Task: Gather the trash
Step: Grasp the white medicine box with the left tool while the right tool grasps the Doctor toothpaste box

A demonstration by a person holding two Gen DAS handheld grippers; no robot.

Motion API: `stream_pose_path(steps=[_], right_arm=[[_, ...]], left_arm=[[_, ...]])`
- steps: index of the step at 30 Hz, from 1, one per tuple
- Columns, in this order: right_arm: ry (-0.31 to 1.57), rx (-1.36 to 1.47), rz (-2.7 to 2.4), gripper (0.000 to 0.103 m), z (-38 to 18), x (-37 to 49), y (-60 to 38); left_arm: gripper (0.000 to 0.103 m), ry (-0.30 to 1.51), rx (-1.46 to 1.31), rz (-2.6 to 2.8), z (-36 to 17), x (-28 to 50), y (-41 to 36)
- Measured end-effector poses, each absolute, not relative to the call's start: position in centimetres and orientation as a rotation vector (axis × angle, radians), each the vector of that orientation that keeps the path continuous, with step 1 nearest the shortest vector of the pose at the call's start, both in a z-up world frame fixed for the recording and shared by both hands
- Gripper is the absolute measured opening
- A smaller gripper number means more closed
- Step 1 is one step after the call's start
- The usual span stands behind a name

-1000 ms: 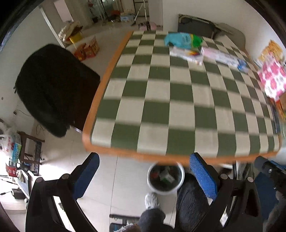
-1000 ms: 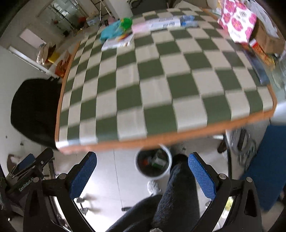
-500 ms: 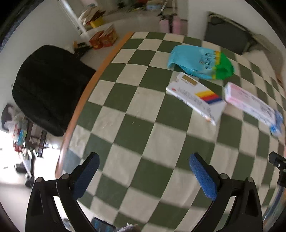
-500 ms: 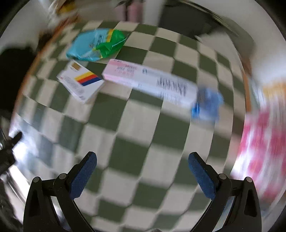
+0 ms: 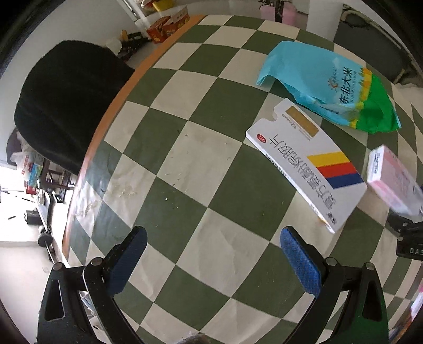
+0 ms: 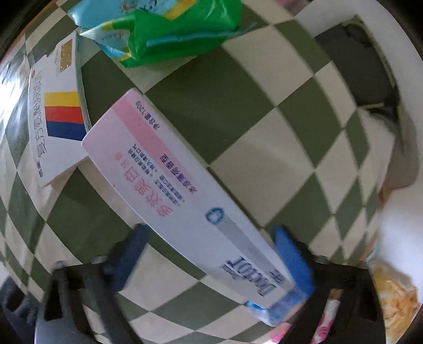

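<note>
On the green-and-white checked table (image 5: 224,190) lie a white medicine box with yellow, red and blue stripes (image 5: 306,164), a crumpled blue-and-green bag (image 5: 330,84) and a long pink-and-white box (image 5: 394,177). My left gripper (image 5: 211,254) is open and empty over bare cloth, left of the striped box. My right gripper (image 6: 211,254) is open, its fingers on either side of the long pink-and-white box (image 6: 185,190), not closed on it. The striped box (image 6: 58,113) and the bag (image 6: 164,26) lie beyond it.
A black chair (image 5: 63,105) stands beside the table's left orange edge (image 5: 111,116). Boxes and clutter lie on the floor beyond (image 5: 166,23). A floral item (image 6: 325,325) and a yellow packet (image 6: 394,299) lie at the right gripper's near right.
Both grippers have moved from off the table's front edge, above a floor bin, forward over the table. The right one now straddles the long pink-and-white box; both stay open.
</note>
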State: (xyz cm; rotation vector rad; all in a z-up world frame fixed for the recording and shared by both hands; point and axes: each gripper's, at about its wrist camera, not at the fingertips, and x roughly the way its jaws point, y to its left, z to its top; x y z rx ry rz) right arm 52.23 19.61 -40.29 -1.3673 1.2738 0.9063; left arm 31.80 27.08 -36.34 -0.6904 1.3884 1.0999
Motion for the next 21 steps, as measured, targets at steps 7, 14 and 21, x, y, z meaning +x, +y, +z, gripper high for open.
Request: stream_pose_path(steps=[7, 14, 21], right_arm=[[1.566, -0.873, 0.668, 0.067, -39.0, 56.9, 16.1], [1.602, -0.348, 0.324, 0.063, -37.7, 61.4, 10.3], [1.622, -0.363, 0.317, 0.066, -38.6, 63.4, 10.9]], left_arm=[[0.103, 1.363, -0.821, 1.062, -36.9, 33.7, 29.1], [0.102, 1.35, -1.09, 1.005, -39.3, 37.9, 32.4], [0.099, 1.365, -1.258, 1.06, -42.3, 39.6, 34.8]])
